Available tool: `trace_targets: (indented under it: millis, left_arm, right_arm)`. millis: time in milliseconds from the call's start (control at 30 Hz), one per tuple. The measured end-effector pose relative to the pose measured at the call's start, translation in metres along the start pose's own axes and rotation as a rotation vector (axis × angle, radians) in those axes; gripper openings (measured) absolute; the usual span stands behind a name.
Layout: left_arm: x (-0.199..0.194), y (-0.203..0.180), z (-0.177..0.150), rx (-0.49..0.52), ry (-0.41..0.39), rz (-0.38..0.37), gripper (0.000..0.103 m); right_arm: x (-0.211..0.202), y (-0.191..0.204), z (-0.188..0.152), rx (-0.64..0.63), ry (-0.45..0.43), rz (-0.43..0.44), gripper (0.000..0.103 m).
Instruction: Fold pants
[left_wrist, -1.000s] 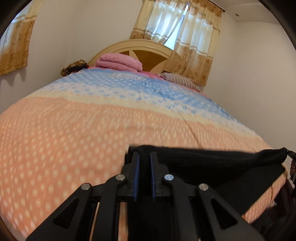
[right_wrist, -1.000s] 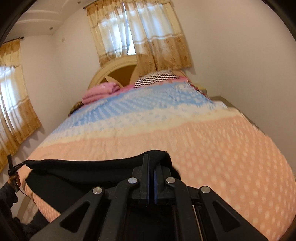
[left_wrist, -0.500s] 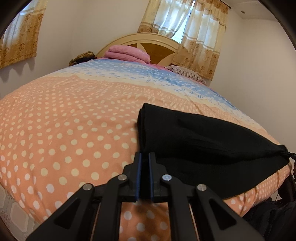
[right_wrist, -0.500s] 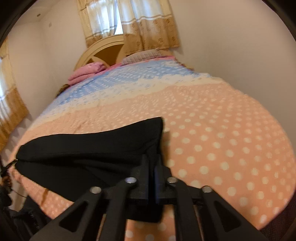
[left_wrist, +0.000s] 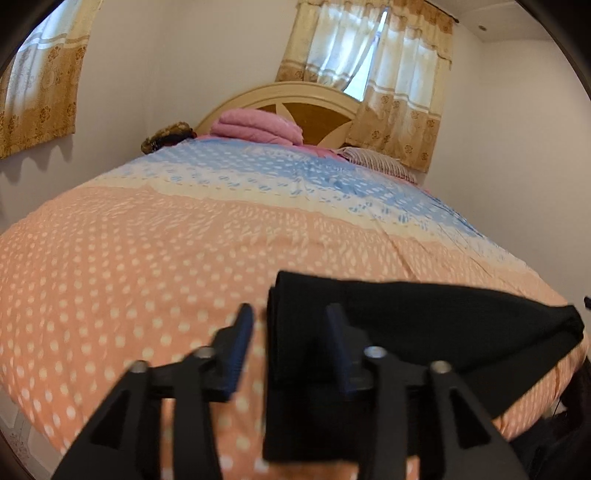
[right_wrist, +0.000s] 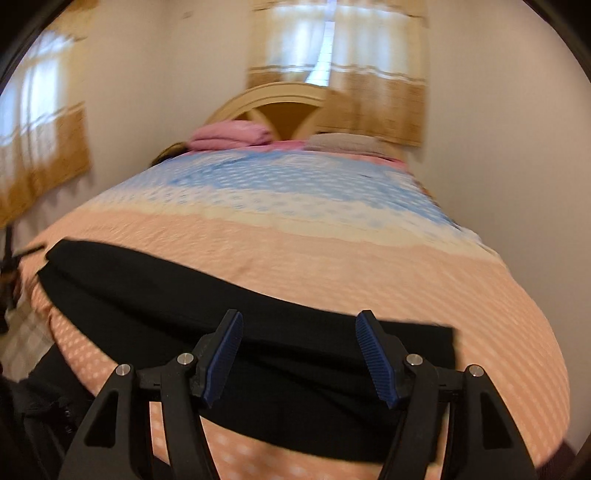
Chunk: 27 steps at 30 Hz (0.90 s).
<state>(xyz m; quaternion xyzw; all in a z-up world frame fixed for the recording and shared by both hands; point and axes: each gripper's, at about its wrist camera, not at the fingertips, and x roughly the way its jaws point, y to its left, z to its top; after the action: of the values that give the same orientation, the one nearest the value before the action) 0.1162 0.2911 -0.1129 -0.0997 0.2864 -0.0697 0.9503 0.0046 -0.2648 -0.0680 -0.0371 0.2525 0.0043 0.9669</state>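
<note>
The black pants (left_wrist: 424, 325) lie folded in a long band across the near end of the bed; they also show in the right wrist view (right_wrist: 229, 306). My left gripper (left_wrist: 291, 332) is open over the left end of the pants, whose edge lies between the fingers. My right gripper (right_wrist: 299, 354) is open wide above the right part of the pants, holding nothing.
The bed has an orange, cream and blue dotted cover (left_wrist: 147, 251). A folded pink blanket (left_wrist: 258, 125) and a striped pillow (left_wrist: 376, 162) lie by the wooden headboard (left_wrist: 314, 107). Walls stand close on both sides. Curtained windows (left_wrist: 369, 74) are behind the bed.
Both grippers were shut on the pants ends, laid them on the bed, and have now opened and let go. The right gripper has moved left along the pants.
</note>
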Motion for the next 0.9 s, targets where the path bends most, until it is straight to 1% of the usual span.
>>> trace_targets:
  millis: [67, 100, 133, 167, 200, 233, 300, 367, 400, 467, 567, 600, 633, 667, 700, 733, 767, 800, 900]
  left_arm:
    - [0.013, -0.001, 0.003, 0.000, 0.044, -0.014, 0.051]
    - [0.021, -0.003, 0.003, 0.012, 0.073, 0.012, 0.051]
    - [0.026, -0.005, 0.001, 0.022, 0.095, 0.017, 0.050]
    - [0.030, -0.007, -0.002, 0.031, 0.115, 0.019, 0.045]
    - [0.033, -0.010, -0.005, 0.041, 0.135, 0.036, 0.041]
    - [0.033, -0.013, -0.008, 0.049, 0.144, 0.038, 0.037]
    - [0.029, -0.015, -0.014, 0.063, 0.139, 0.032, 0.035]
    - [0.026, -0.016, -0.018, 0.071, 0.141, 0.031, 0.020]
    - [0.023, -0.017, -0.018, 0.077, 0.130, 0.025, 0.016]
    - [0.019, -0.018, -0.016, 0.089, 0.117, 0.017, 0.013]
    - [0.015, -0.022, -0.012, 0.107, 0.110, 0.011, 0.012]
    - [0.015, -0.022, -0.011, 0.101, 0.113, 0.005, 0.012]
    - [0.015, -0.021, -0.009, 0.090, 0.118, -0.004, 0.012]
    - [0.017, -0.021, -0.007, 0.077, 0.122, -0.014, 0.011]
    - [0.019, -0.019, -0.005, 0.059, 0.125, -0.028, 0.010]
    - [0.019, -0.018, -0.004, 0.047, 0.127, -0.036, 0.010]
    - [0.018, -0.014, -0.003, 0.019, 0.132, -0.059, 0.009]
    - [0.018, -0.014, -0.001, 0.005, 0.130, -0.071, 0.009]
    - [0.009, -0.013, 0.005, -0.024, 0.106, -0.108, 0.008]
  right_arm:
    - [0.016, 0.015, 0.006, 0.002, 0.007, 0.060, 0.065]
    - [0.024, 0.022, 0.006, 0.001, 0.017, 0.078, 0.065]
    - [0.030, 0.031, 0.004, -0.004, 0.028, 0.088, 0.065]
    - [0.038, 0.042, 0.003, -0.011, 0.045, 0.098, 0.065]
    - [0.046, 0.053, 0.002, -0.025, 0.072, 0.111, 0.065]
    - [0.053, 0.069, -0.001, -0.062, 0.096, 0.125, 0.065]
    - [0.062, 0.108, -0.007, -0.167, 0.109, 0.140, 0.065]
    - [0.072, 0.137, -0.009, -0.242, 0.116, 0.162, 0.065]
    - [0.080, 0.155, -0.009, -0.285, 0.115, 0.177, 0.065]
    - [0.091, 0.181, -0.009, -0.364, 0.112, 0.176, 0.065]
    - [0.117, 0.213, -0.009, -0.493, 0.120, 0.112, 0.065]
    - [0.126, 0.221, -0.012, -0.542, 0.124, 0.096, 0.062]
    - [0.131, 0.227, -0.014, -0.576, 0.127, 0.079, 0.046]
    - [0.135, 0.230, -0.015, -0.600, 0.132, 0.060, 0.036]
    - [0.137, 0.230, -0.016, -0.616, 0.140, 0.044, 0.022]
    - [0.138, 0.229, -0.015, -0.616, 0.147, 0.047, 0.011]
    - [0.136, 0.225, -0.013, -0.608, 0.150, 0.062, 0.007]
    - [0.131, 0.222, -0.008, -0.591, 0.146, 0.082, 0.005]
    - [0.111, 0.219, 0.003, -0.554, 0.116, 0.118, 0.003]
